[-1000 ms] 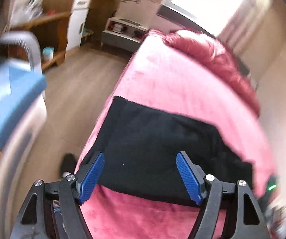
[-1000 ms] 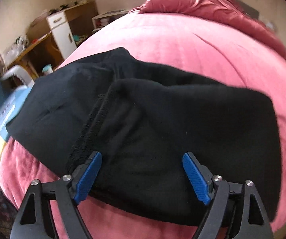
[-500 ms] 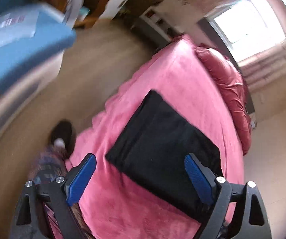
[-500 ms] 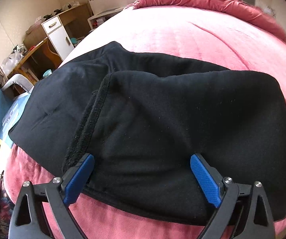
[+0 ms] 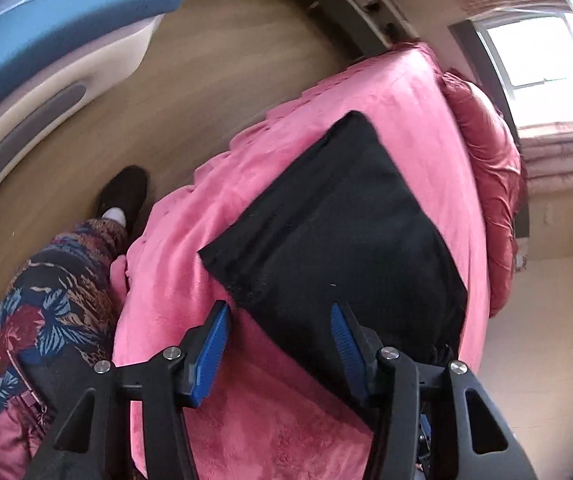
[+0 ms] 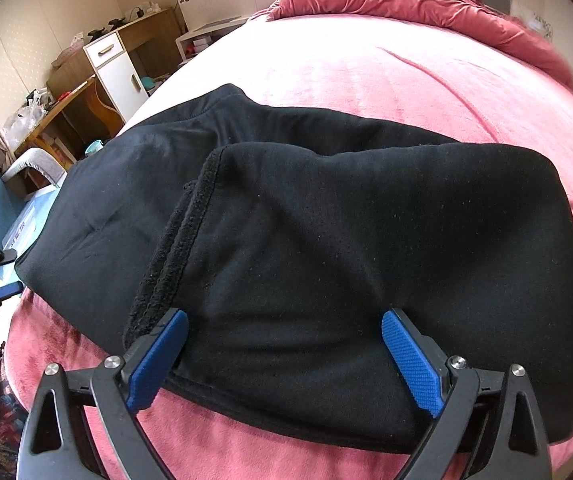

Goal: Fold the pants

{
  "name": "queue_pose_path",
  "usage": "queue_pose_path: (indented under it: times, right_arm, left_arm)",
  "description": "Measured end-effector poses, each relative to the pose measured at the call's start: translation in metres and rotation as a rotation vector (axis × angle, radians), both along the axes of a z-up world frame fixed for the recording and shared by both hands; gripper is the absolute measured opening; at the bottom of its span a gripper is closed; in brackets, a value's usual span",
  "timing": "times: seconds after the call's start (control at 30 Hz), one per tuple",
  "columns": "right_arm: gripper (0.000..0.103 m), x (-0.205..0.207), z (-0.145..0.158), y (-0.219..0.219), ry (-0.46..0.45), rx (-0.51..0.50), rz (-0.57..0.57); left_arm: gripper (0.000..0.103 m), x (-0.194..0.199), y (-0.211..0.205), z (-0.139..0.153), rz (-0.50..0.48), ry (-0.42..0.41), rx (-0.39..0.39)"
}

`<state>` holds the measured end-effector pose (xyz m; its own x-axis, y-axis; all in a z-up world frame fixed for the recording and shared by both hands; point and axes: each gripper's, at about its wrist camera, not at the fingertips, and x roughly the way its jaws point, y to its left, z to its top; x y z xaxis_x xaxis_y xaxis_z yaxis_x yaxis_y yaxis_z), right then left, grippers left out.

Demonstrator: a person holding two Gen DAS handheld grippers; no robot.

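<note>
Black pants (image 6: 326,248) already folded over once, lying centre frame on pink bed (image 6: 426,92), near its front edge. Looks like mid-fold pause; prob. one more fold or a tidy-up left. Right gripper (image 6: 282,360) spread wide, hovering low over near edge of top layer, nothing pinched. Left gripper (image 5: 282,344) also apart, empty, lower centre, tilted w/ floor at upper left. Next: close on a hem, lift across evenly. Layers under top flap hidden; lower right corner cut off.
</note>
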<state>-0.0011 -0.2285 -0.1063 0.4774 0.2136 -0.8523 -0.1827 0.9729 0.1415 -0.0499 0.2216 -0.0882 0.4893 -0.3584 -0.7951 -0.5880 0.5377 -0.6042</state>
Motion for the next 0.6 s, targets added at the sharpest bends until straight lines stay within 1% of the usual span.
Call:
queue_pose_path:
  times: [0.07,0.1,0.13,0.2,0.23,0.27,0.33,0.37,0.43,0.47,0.53,0.57,0.6]
  right_arm:
    - [0.099,0.000,-0.001,-0.001,-0.002,0.000,0.000]
    - [0.099,0.000,-0.001,-0.001,-0.003,-0.001,0.000]
    - [0.099,0.000,-0.001,-0.001,-0.004,-0.002,0.001]
    - [0.099,0.000,-0.001,0.000,-0.005,-0.005,0.001]
    - [0.099,0.000,-0.001,-0.001,-0.005,-0.005,0.001]
    - [0.099,0.000,-0.001,0.000,-0.005,-0.007,0.001]
    - [0.099,0.000,-0.001,0.000,-0.005,-0.008,0.001]
    - [0.099,0.000,-0.001,0.000,-0.005,-0.009,0.001]
    - [0.099,0.000,-0.001,0.001,-0.005,-0.010,0.001]
    - [0.099,0.001,-0.001,0.001,-0.004,-0.011,0.001]
    - [0.099,0.001,0.000,0.001,0.000,-0.011,0.006]
    - [0.099,0.002,0.001,0.001,0.005,-0.012,0.012]
    - [0.098,0.003,0.002,0.000,0.012,-0.011,0.016]
  left_arm:
    - [0.052,0.002,0.000,-0.006,0.012,0.008,-0.006]
    - [0.050,0.003,0.000,-0.006,0.011,0.002,0.001]
    - [0.046,0.006,-0.001,-0.007,0.008,-0.003,0.010]
    - [0.044,0.010,-0.001,-0.009,0.008,0.001,0.019]
    - [0.038,0.011,0.000,-0.010,0.011,-0.004,0.019]
    - [0.029,0.012,-0.001,-0.010,0.006,-0.011,0.026]
    - [0.020,0.014,-0.003,-0.007,-0.008,-0.035,0.049]
    - [0.016,0.014,-0.006,-0.002,-0.018,-0.060,0.077]
    - [0.015,0.015,-0.018,0.017,-0.070,-0.132,0.169]
    - [0.015,0.015,-0.025,0.027,-0.102,-0.178,0.197]
    - [0.015,0.016,-0.046,0.053,-0.199,-0.294,0.261]
    - [0.015,0.017,-0.063,0.068,-0.276,-0.359,0.292]
    - [0.015,0.018,-0.074,0.076,-0.327,-0.396,0.306]
